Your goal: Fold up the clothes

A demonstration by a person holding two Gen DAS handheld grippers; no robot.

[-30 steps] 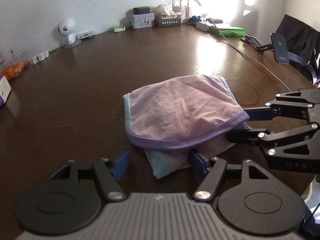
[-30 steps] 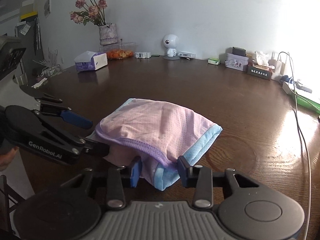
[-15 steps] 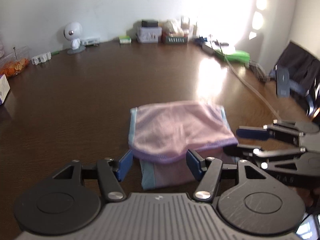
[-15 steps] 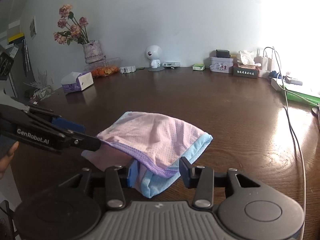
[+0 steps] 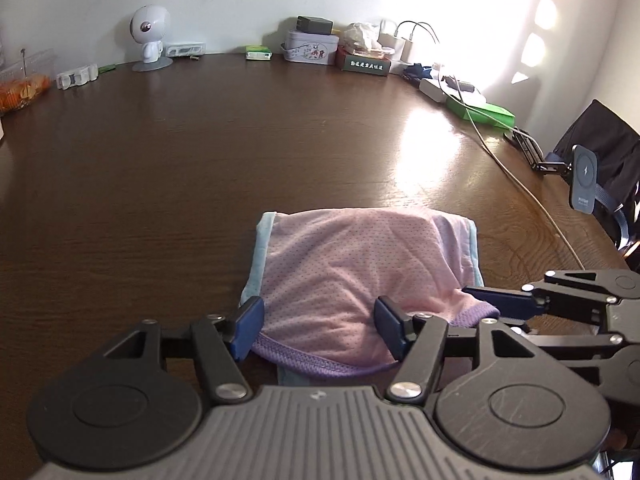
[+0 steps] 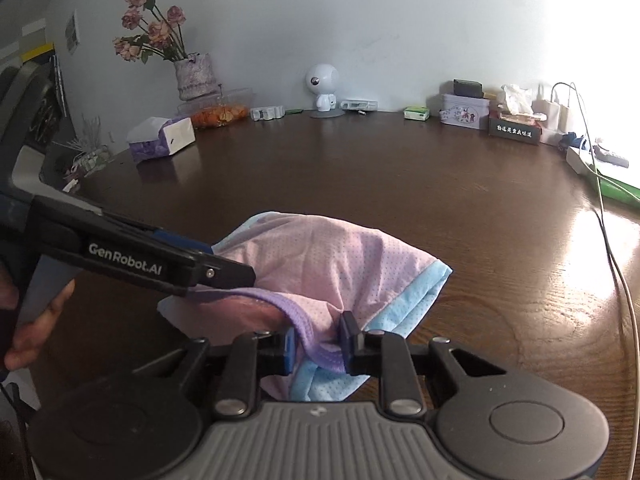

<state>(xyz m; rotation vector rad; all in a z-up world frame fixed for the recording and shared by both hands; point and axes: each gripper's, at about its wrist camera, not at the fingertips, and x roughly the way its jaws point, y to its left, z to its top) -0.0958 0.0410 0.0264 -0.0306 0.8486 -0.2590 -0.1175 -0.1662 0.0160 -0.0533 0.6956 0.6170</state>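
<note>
A pink mesh garment (image 5: 352, 264) with light blue trim and a purple hem lies folded on the dark wooden table (image 5: 240, 152); it also shows in the right wrist view (image 6: 332, 264). My left gripper (image 5: 320, 328) is open, its jaws straddling the purple hem at the near edge. My right gripper (image 6: 318, 346) has its jaws narrowed around the purple hem (image 6: 316, 340) at the garment's corner. In the left wrist view the right gripper (image 5: 500, 304) reaches the garment's right corner. In the right wrist view the left gripper (image 6: 224, 264) lies over the garment's left side.
Along the back wall stand a white robot figure (image 5: 146, 40), tins and boxes (image 5: 310, 46), chargers with a cable (image 5: 520, 184), a flower vase (image 6: 194, 76) and a tissue box (image 6: 162, 142). A phone holder (image 5: 584, 184) and a chair are at the right.
Both grippers moved in over the garment's near hem. The right gripper's jaws narrowed onto the purple hem. The garment's top layer now lies flatter.
</note>
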